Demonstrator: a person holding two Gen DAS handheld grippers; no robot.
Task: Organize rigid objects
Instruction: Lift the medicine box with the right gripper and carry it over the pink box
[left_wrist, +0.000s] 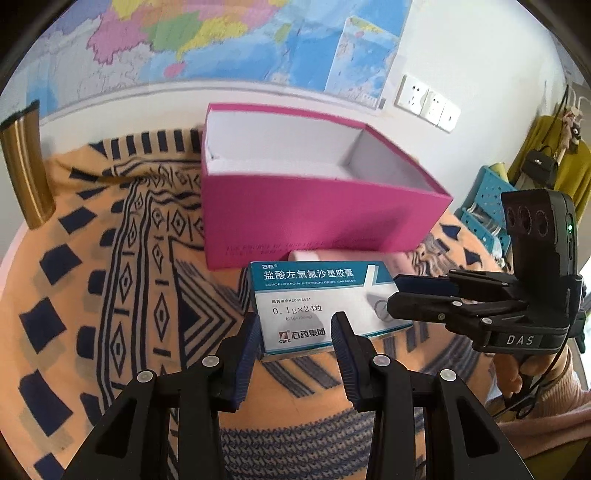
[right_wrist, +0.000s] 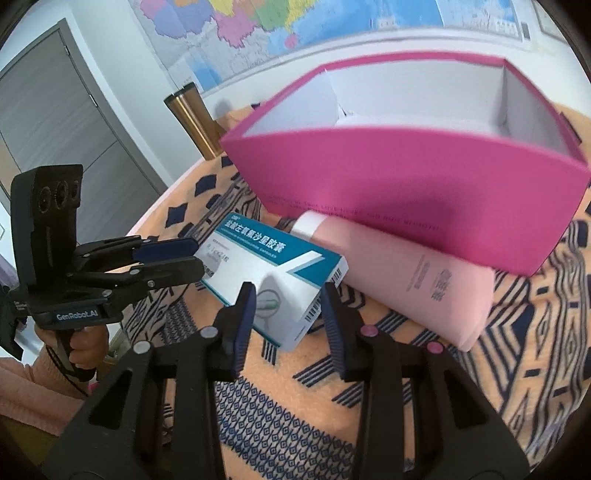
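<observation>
Left hand-held gripper (left_wrist: 293, 332): tilted downward, pads clenched on the medicine box (left_wrist: 325, 306).
Right hand-held gripper (right_wrist: 288, 314): tilted downward, grasping the box's other end.
Medicine box: at 6 o'clock of the pink storage box (left_wrist: 314, 218), above the patterned tabletop (left_wrist: 122, 280).

Black grippers, ribbed blue fingers (left_wrist: 248, 354), silver screws, pink sleeve (right_wrist: 22, 391).

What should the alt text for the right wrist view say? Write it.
A white-and-teal medicine box shows over a patterned orange cloth, its near corner between the fingers of the right gripper; the left gripper reaches its far end. Beside it, a pink tube lies before an open magenta box.
</observation>
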